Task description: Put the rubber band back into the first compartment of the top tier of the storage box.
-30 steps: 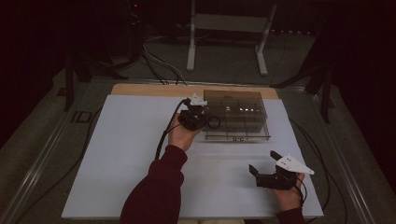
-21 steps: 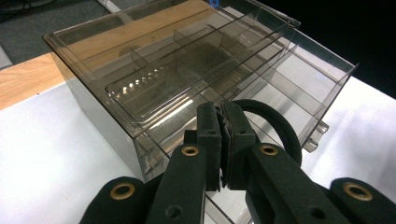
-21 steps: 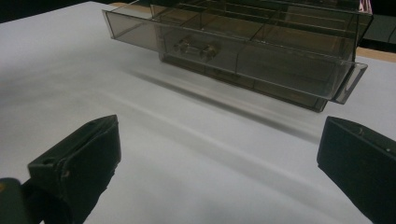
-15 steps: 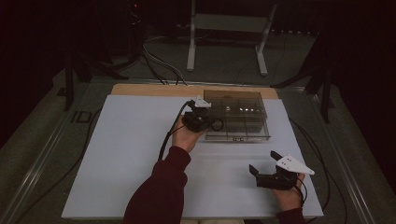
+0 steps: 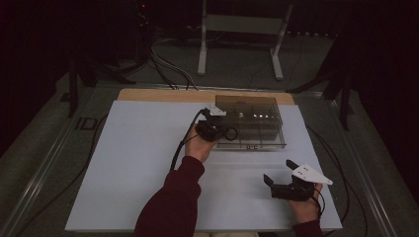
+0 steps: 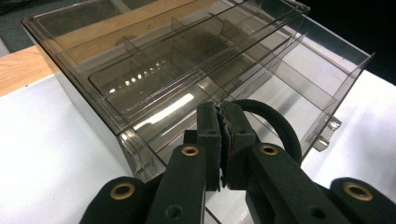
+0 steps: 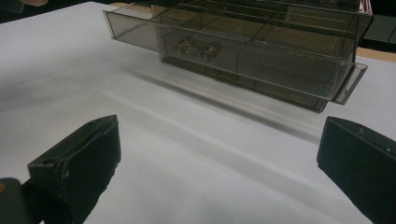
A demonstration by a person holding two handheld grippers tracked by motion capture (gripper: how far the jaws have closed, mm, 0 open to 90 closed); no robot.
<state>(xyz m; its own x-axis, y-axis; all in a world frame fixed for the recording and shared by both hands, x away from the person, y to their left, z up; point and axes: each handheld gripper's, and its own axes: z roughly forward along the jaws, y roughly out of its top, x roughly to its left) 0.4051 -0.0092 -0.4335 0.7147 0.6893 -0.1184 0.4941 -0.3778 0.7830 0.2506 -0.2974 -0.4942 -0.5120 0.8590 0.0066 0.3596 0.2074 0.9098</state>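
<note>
The clear plastic drawer box (image 5: 251, 121) sat near the far edge of the white table (image 5: 133, 168), with one drawer pulled out a little. The left gripper (image 5: 213, 129) had its jaws pressed together right beside the box's left side. The right gripper (image 5: 281, 181) rested well apart near the front edge, with its jaws spread wide and nothing between them.

the drawer box (image 6: 154, 70) is glossy, smoke-tinted clear plastic. the left gripper (image 6: 223, 140) has matt black plastic jaws with brass-coloured rivets. the table sheet (image 5: 138, 163) looks smooth matt white, with bare wood (image 5: 163, 95) behind.
</note>
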